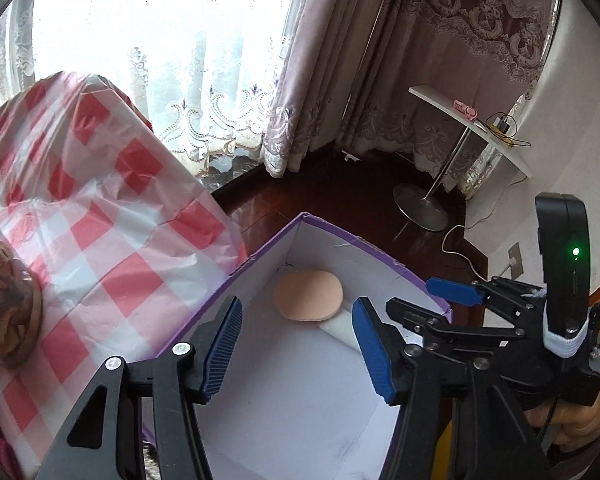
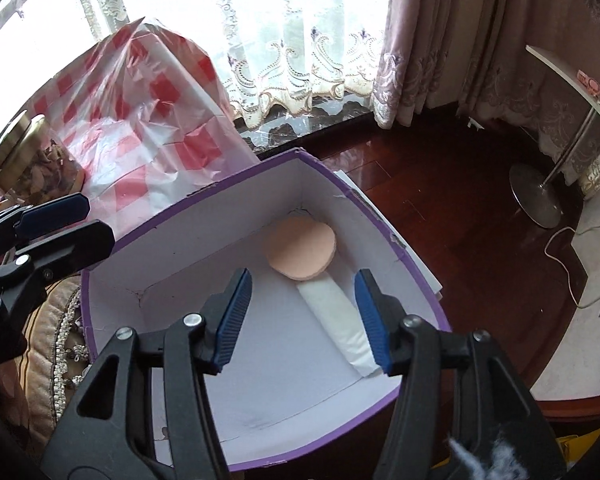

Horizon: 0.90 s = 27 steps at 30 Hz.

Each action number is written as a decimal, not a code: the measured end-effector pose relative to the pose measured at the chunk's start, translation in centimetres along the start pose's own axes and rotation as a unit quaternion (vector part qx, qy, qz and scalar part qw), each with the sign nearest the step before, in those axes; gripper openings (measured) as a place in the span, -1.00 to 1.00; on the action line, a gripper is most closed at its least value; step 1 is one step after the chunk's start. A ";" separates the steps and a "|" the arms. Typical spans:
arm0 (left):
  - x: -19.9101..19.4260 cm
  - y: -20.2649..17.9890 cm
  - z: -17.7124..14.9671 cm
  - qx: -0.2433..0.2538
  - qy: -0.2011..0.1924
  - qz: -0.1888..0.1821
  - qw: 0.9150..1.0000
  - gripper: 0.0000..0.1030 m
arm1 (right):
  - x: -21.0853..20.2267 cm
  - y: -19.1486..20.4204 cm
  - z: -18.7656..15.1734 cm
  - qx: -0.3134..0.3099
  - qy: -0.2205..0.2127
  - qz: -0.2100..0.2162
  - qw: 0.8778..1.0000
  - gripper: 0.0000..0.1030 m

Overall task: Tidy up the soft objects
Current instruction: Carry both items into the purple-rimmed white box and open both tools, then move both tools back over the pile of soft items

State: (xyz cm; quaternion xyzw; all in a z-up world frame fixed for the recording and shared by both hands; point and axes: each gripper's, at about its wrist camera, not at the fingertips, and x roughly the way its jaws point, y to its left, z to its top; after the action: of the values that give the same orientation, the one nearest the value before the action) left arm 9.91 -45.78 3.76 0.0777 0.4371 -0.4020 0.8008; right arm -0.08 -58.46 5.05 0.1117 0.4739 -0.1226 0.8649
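Hovering over the purple box [image 2: 420,280] that gathers the peach sponge [image 2: 300,248] and white roll [image 2: 336,316], both grippers, left gripper [image 1: 296,344] and right gripper [image 2: 304,316], stand apart, empty.

There is one purple box [image 2: 100,272], and inside it lie one round peach sponge [image 2: 300,248] and one white roll [image 2: 336,320]. One glass jar [image 2: 32,160] stands on the checked cloth [image 2: 152,120].

Bright window [image 1: 140,32], lace curtains [image 2: 300,60], dark wood floor [image 2: 440,200], white side table [image 1: 472,128]
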 end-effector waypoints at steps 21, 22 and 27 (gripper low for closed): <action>-16.4 15.9 -10.7 -0.123 -0.085 0.189 0.971 0.14 | -3.2 19.9 0.5 -0.227 -0.046 0.120 0.965 0.12; -17.1 16.7 -11.3 -0.132 -0.087 0.196 0.968 0.14 | -3.4 21.0 0.4 -0.238 -0.048 0.126 0.962 0.12; -20.2 20.8 -14.4 -0.195 -0.096 0.222 0.950 0.14 | -3.9 26.5 0.2 -0.295 -0.060 0.147 0.942 0.12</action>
State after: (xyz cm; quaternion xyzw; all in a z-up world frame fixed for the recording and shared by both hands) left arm 9.61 -13.47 5.71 -0.0239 0.4000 -0.1261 0.9075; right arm 6.43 -33.08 10.51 -0.0880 0.4144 0.1446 0.8942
